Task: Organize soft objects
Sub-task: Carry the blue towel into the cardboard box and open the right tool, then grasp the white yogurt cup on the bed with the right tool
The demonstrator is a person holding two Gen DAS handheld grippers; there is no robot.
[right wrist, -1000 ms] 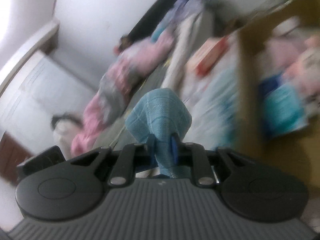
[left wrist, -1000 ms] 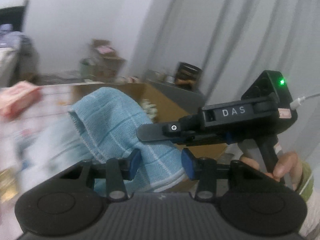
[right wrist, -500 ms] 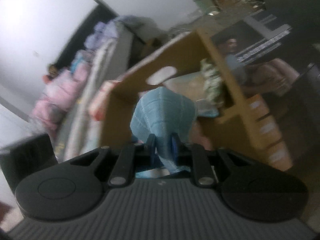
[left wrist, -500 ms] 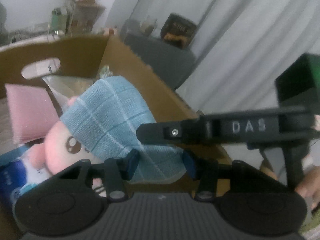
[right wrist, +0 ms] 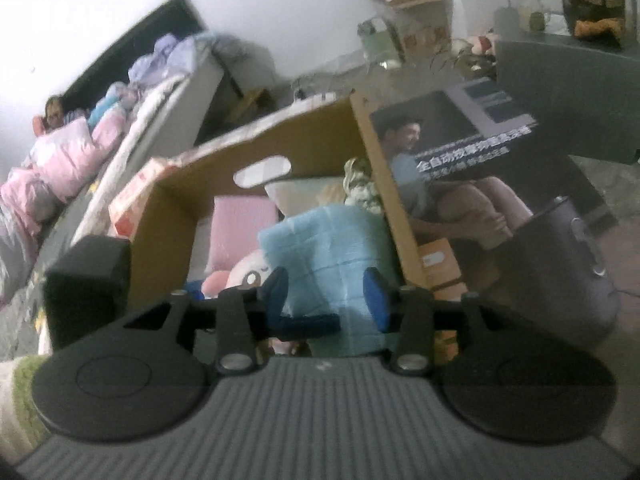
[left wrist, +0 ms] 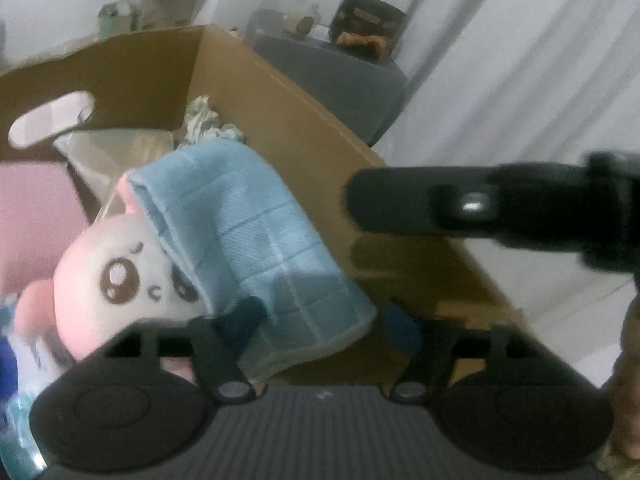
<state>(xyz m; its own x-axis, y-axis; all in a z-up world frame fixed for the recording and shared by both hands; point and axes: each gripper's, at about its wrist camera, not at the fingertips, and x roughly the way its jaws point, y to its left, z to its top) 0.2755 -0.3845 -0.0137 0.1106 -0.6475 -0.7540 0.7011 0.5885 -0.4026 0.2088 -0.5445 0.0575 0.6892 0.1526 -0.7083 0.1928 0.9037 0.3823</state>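
Observation:
A light blue checked towel [left wrist: 244, 248] lies folded in the brown cardboard box [left wrist: 320, 152], draped over a pink and white plush toy [left wrist: 116, 280]. My left gripper [left wrist: 324, 324] is open, its blue pads either side of the towel's near end. My right gripper [right wrist: 326, 292] is open too, just above the towel [right wrist: 332, 248] and the box [right wrist: 280, 136]. The right gripper's black body crosses the right of the left wrist view [left wrist: 500, 208].
The box also holds a pink folded cloth [left wrist: 36, 208], a clear bag [left wrist: 120, 148] and a patterned cloth [left wrist: 204, 120]. A bed with pink bedding [right wrist: 72, 152] lies left. A grey cabinet [left wrist: 336, 68] and white curtain [left wrist: 520, 80] stand behind the box.
Both grippers moved over the box. The right gripper opened and let go of the towel, which now lies on the plush toy. The left gripper's jaws opened wider.

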